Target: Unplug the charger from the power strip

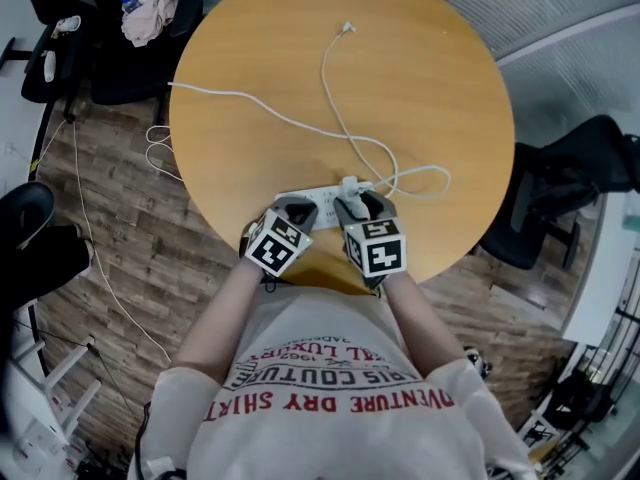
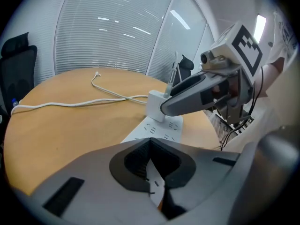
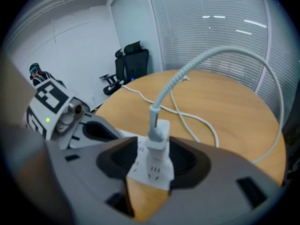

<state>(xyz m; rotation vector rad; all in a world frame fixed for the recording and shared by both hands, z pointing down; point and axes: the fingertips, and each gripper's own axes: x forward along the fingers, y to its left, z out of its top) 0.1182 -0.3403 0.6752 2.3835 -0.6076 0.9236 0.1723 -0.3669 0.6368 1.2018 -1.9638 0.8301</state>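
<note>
A white power strip point(image 1: 318, 206) lies near the front edge of the round wooden table point(image 1: 430, 78). A white charger point(image 1: 350, 185) stands plugged into it, and its cable point(image 1: 335, 108) runs away across the table. My right gripper point(image 1: 362, 204) is open around the charger point(image 3: 158, 142), which stands upright between the jaws with a gap on its left side. My left gripper point(image 1: 296, 206) is shut, with its tips down on the strip's point(image 2: 161, 128) left end. From the left gripper view, the right gripper's finger point(image 2: 187, 97) reaches beside the charger point(image 2: 157, 106).
The strip's own cord point(image 1: 230, 95) runs off the table's left edge to the wooden floor point(image 1: 110, 238). Black chairs stand at the far left point(image 1: 110, 48), one holding a cloth point(image 1: 150, 13), and another at the right point(image 1: 570, 188). The table's front edge is right below the grippers.
</note>
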